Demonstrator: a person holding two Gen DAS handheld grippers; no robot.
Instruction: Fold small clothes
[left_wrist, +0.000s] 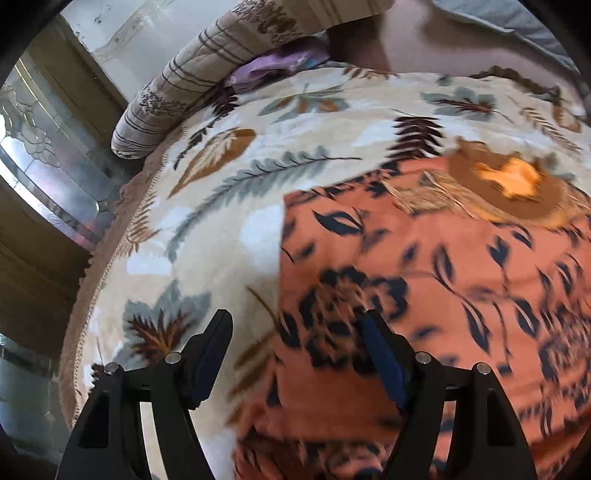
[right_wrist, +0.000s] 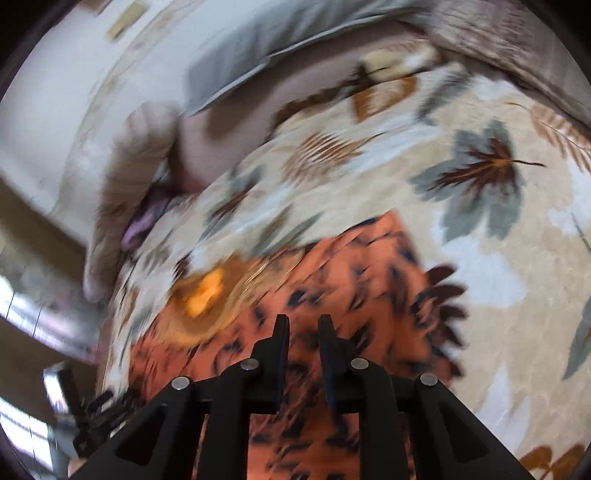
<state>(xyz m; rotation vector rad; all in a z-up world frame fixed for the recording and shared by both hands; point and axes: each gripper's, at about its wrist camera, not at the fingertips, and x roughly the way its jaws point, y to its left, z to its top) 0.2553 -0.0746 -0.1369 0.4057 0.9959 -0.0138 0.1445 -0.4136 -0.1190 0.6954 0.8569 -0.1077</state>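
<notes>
Bed-size leaf-print blanket (left_wrist: 229, 177) covers the whole work surface, cream w/ grey and brown leaves. A striped bolster pillow (left_wrist: 177, 88) sits at its far edge, w/ something purple tucked beside it (can't tell what).

Task item: orange garment (left_wrist: 424, 266) w/ dark floral print, lying flat on the blanket, near side. One straight edge is visible on its left in the left wrist view. A brown-and-gold embroidered patch (left_wrist: 506, 184) is at the far end, prob the neckline/yoke. Right wrist view is heavily motion-blurred, so detail there is poor.

Step in hand, my read: going in for a grasp on the near part of the garment to start a fold. To do it well, pinch both near corners or edge pts at matching positions, take only the garment layer and not the blanket, lift evenly, and carry toward the yoke end so the edges line up.

Left gripper (left_wrist: 299, 325): fingers spread wide, nothing held, straddling the garment's left edge; contact w/ cloth can't be told.

Right gripper (right_wrist: 303, 325): narrow gap, over the orange cloth; whether fabric is pinched can't be told (blur).
</notes>
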